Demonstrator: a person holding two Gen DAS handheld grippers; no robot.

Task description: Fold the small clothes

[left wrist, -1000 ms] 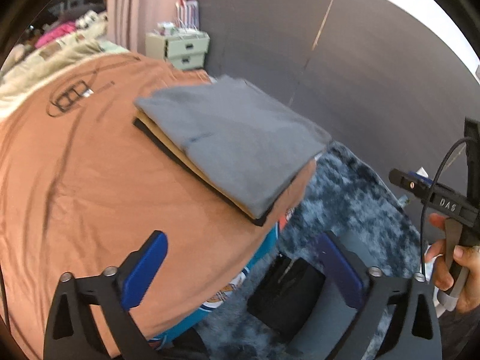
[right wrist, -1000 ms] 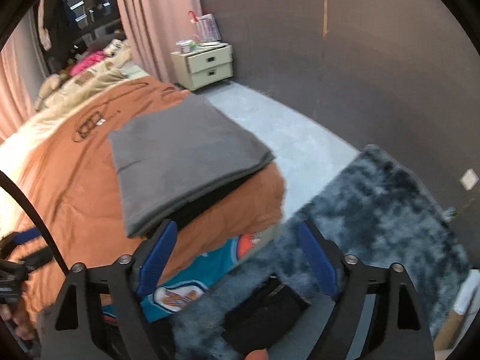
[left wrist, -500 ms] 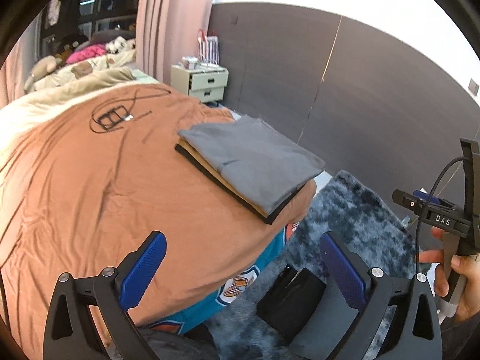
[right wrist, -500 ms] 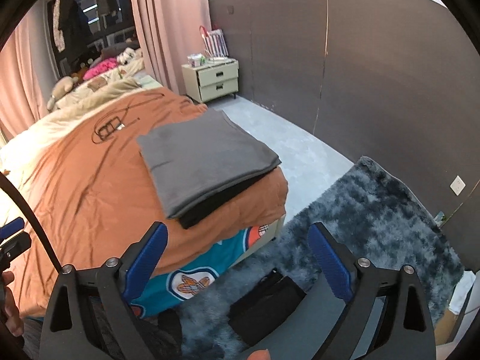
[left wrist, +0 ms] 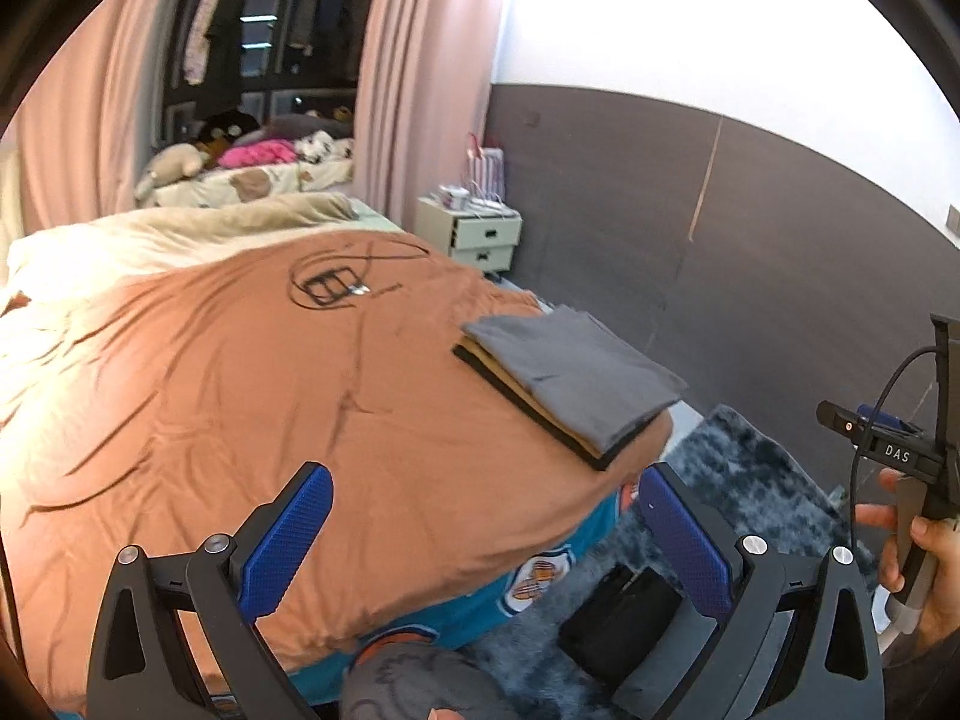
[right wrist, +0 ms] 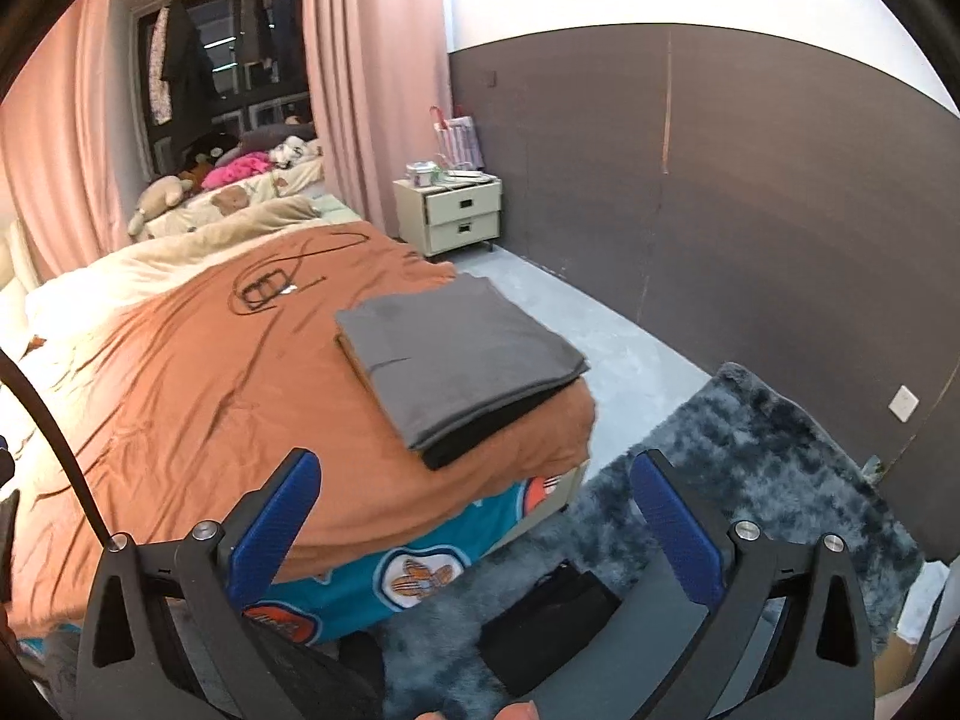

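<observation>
Both jaws stand spread with nothing between them. On the left gripper (left wrist: 480,531) the blue pads are wide apart over the bed's corner; the right gripper (right wrist: 477,519) is opening, its pads likewise bare.

The stack of folded clothes (right wrist: 459,354) lies on the orange sheet (left wrist: 240,390) near the bed's foot corner: a grey piece on top, a tan layer (left wrist: 528,396) and a black one beneath, apart from both grippers.

Against the frames from 1 second ago, the stack looks smaller and sits further from both cameras, and much more of the room shows: pink curtains (right wrist: 366,90), the window, the nightstand (right wrist: 453,213) and the soft toys at the head of the bed. The right gripper's pads are also wider apart than they were then.

In the left wrist view the right hand (left wrist: 918,546) is cut off at the picture's edge, holding its gripper's handle. How many garments the stack holds cannot be counted beyond 3 visible colours. A black object (right wrist: 546,612) on the dark rug (right wrist: 750,456) is partly hidden behind the gripper frames and cannot be identified. Print on the teal cover (right wrist: 420,570) under the sheet is only partly visible.
</observation>
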